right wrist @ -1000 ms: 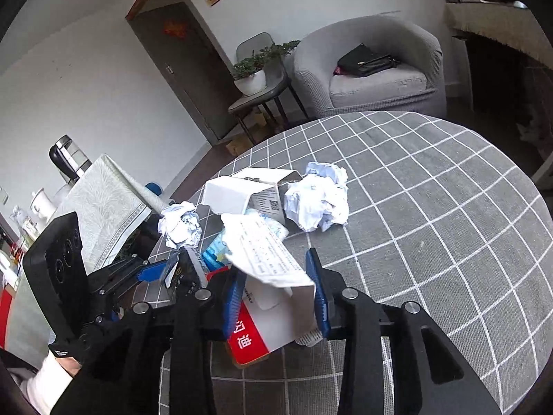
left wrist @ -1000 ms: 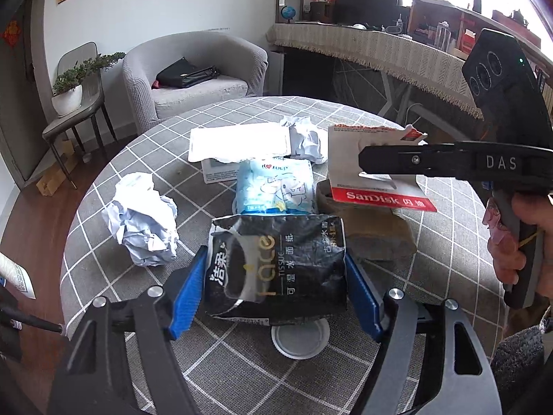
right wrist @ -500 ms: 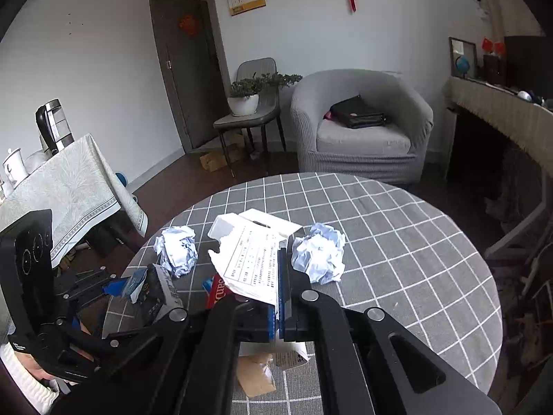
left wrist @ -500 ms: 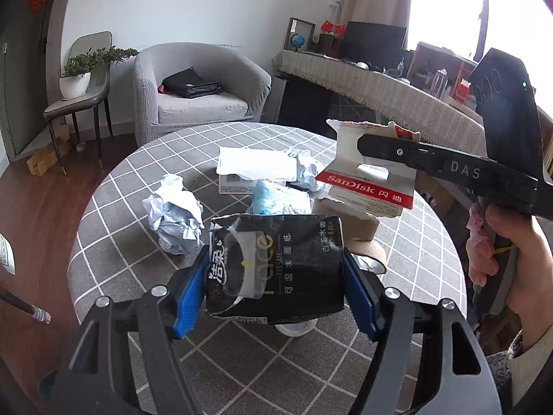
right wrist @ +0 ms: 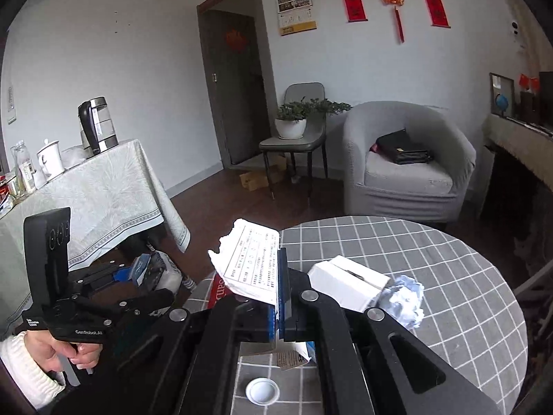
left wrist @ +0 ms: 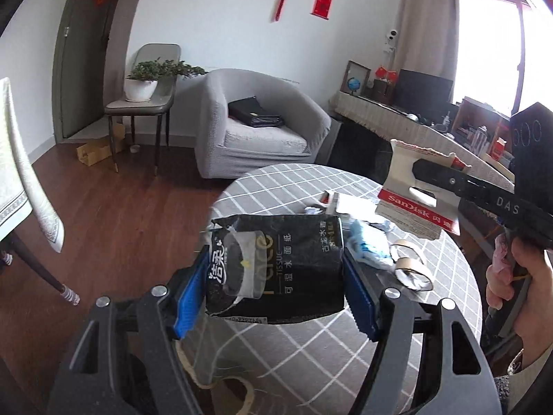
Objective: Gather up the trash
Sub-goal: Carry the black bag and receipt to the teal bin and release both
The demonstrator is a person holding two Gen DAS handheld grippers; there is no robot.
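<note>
My left gripper (left wrist: 273, 269) is shut on a black tissue pack (left wrist: 276, 263), its blue pads pressing both sides, and holds it up over the table's left edge. In the right wrist view that left gripper (right wrist: 128, 273) hangs beside the table above the floor. My right gripper (right wrist: 278, 283) is shut on a torn red and white SanDisk card package (right wrist: 252, 263), lifted off the table. The left wrist view shows the same package (left wrist: 411, 190) pinched in the right gripper (left wrist: 420, 169). A hand holds each gripper.
On the round grey checked table (right wrist: 449, 259) lie a white box (right wrist: 349, 283), a crumpled paper ball (right wrist: 404, 297), a white lid (right wrist: 262, 390), a blue and white pack (left wrist: 369, 249) and a cardboard ring (left wrist: 411, 266). A grey armchair (right wrist: 408, 166) and a cloth-covered side table (right wrist: 103, 186) stand around.
The right gripper's jaws closed flat on the card package. Both grippers rose with their loads and swung left toward the table's edge, rolling level.
</note>
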